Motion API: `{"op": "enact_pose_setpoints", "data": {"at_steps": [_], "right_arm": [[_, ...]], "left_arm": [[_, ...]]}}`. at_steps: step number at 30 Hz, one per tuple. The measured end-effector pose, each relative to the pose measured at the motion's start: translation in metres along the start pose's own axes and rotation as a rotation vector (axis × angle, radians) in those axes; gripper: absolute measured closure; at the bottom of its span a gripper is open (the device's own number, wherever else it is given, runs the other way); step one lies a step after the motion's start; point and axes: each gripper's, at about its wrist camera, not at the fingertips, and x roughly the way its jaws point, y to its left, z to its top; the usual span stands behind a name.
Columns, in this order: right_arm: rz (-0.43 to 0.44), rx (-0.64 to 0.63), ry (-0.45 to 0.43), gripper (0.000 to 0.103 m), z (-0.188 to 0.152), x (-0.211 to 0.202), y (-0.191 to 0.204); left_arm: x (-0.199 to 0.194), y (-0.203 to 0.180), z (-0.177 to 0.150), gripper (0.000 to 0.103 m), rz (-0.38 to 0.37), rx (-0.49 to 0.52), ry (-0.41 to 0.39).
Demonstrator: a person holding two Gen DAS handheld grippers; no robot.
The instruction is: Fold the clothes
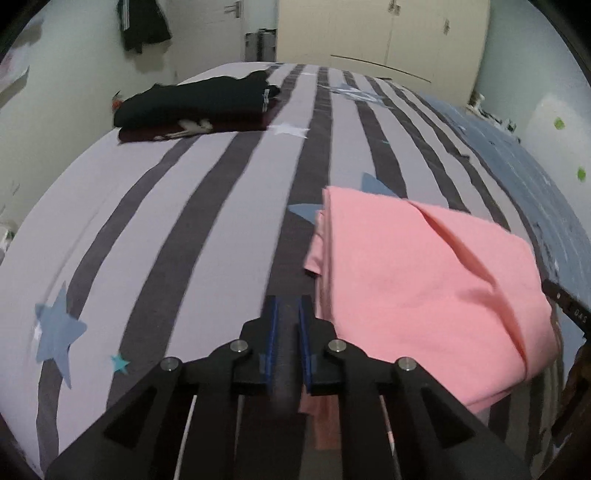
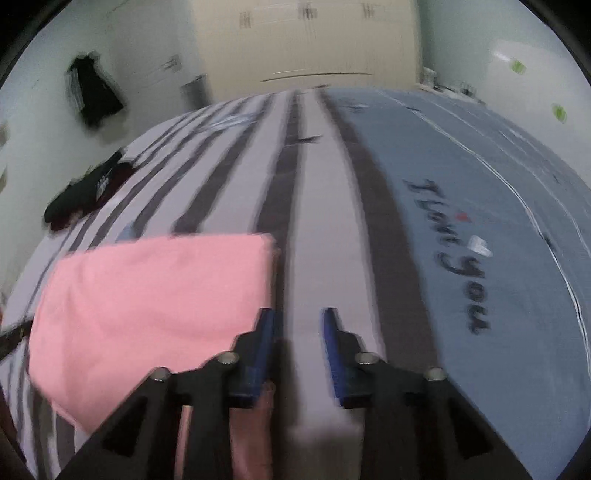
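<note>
Left gripper (image 1: 288, 306): blue-padded jaws stand a narrow gap apart with only the striped sheet showing between them; released, holding nothing. It points down over a dark stripe of the bed (image 1: 207, 206). The folded pink garment (image 1: 417, 280) lies just to the right of its right finger, its left edge beside the fingertip; whether the cloth touches the finger, I cannot tell.

Right gripper (image 2: 298, 314): jaws visibly parted, wider than the left pair, bare pale stripe between the pads; released, nothing gripped. Frame is motion-blurred. The pink garment (image 2: 155, 306) sits to the left of this gripper, its right edge up against the left finger; a bit of pink also shows lower down behind that finger.

Garment: folded into a rough rectangle, several layers visible at its left edge in the left wrist view, one diagonal crease across the top. It rests on the bed between the two grippers.

Further out: a stack of dark folded clothes (image 1: 195, 110) lies at the far left of the bed, well apart from the pink one. Star prints on the striped sheet. To the right, a blue-grey panel (image 2: 480, 258) of bedding with handwritten-style lettering. Beyond the bed, a cream wardrobe (image 1: 380, 33) and a dark garment hanging on the wall (image 1: 144, 26).
</note>
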Motion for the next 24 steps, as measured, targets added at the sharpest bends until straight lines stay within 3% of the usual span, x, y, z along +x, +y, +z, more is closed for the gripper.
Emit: {"op": "enact_pose_setpoints", "data": {"at_steps": [4,9,11,14,16,20,22,24], "right_arm": [[0.054,-0.001,0.016,0.075,-0.003,-0.008,0.001],[0.105,-0.004,0.027,0.072,-0.013,-0.024,0.015],[0.109,0.008,0.033,0.069,-0.019,-0.028,0.013],[0.099,0.008,0.038,0.068,-0.021,-0.031,0.013],[0.089,0.007,0.027,0.068,-0.021,-0.037,0.01],[0.108,0.021,0.007,0.067,-0.017,-0.051,0.005],[0.122,0.002,0.038,0.065,-0.022,-0.046,0.009],[0.135,-0.021,0.079,0.065,-0.029,-0.037,0.015]], "left_arm": [[-0.007,-0.006,-0.002,0.063,-0.079,0.002,-0.011],[-0.002,-0.019,-0.011,0.062,-0.127,0.027,0.018],[0.007,-0.023,-0.015,0.062,-0.111,0.052,0.047],[0.008,-0.024,-0.019,0.069,-0.114,0.057,0.044],[0.006,-0.025,-0.019,0.081,-0.108,0.069,0.035],[0.004,-0.026,-0.022,0.089,-0.1,0.083,0.036],[0.005,-0.027,-0.023,0.1,-0.101,0.091,0.041],[0.007,-0.028,-0.022,0.101,-0.099,0.103,0.043]]}}
